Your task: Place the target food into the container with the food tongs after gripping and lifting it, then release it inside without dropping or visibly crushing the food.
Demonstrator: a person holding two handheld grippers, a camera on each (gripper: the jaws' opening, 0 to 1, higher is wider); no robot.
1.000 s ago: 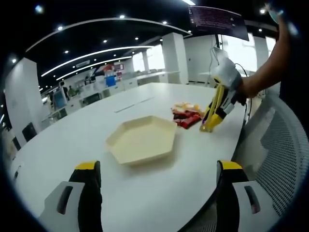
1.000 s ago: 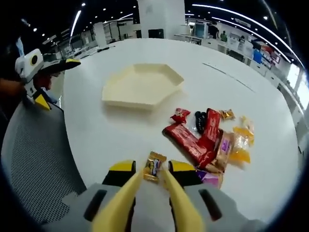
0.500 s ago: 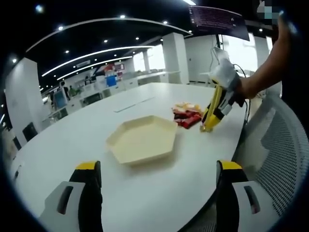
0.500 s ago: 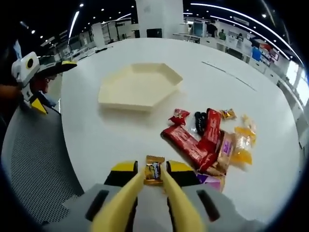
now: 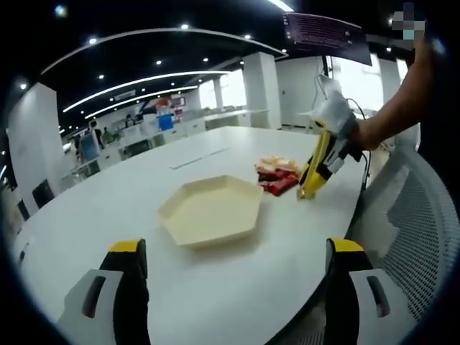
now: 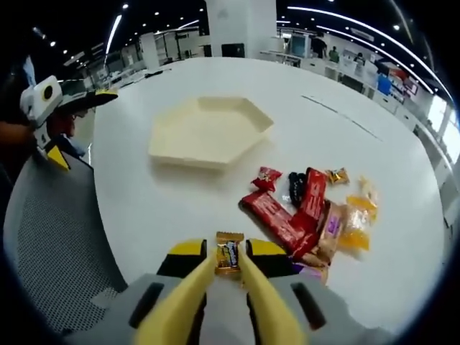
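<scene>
Right gripper [image 6: 228, 253] holds the yellow food tongs [image 6: 215, 295], whose tips are closed on a small gold-wrapped candy [image 6: 228, 253] at lower centre of the right gripper view; whether the candy is clear of the white table [image 6: 144, 194] yet cannot be read from this angle. In the left gripper view the same tongs [image 5: 316, 167] hang at upper right, tips low beside the snack pile [image 5: 277, 175]. Step in hand, as judged: lift and carry to the hexagonal tray [image 6: 208, 131]. To do it well: keep the squeeze constant and light, since the wrapper is thin crinkled foil and slick, and the tong tips are smooth plastic; raise straight up before travelling toward upper centre of the frame; clear the tray's raised rim; lower well inside before easing the tips apart. The tray [image 5: 212, 210] is cream, matte, shallow, six-sided with sloped walls, and has nothing in it. The pile, right of centre, is mixed: glossy red bar wrappers [image 6: 277, 215], a dark packet [image 6: 296, 183], orange translucent pouches [image 6: 353, 223]. Left gripper [image 5: 230, 287] sits with jaws spread wide and unloaded, at the bottom of its view, short of the tray.
</scene>
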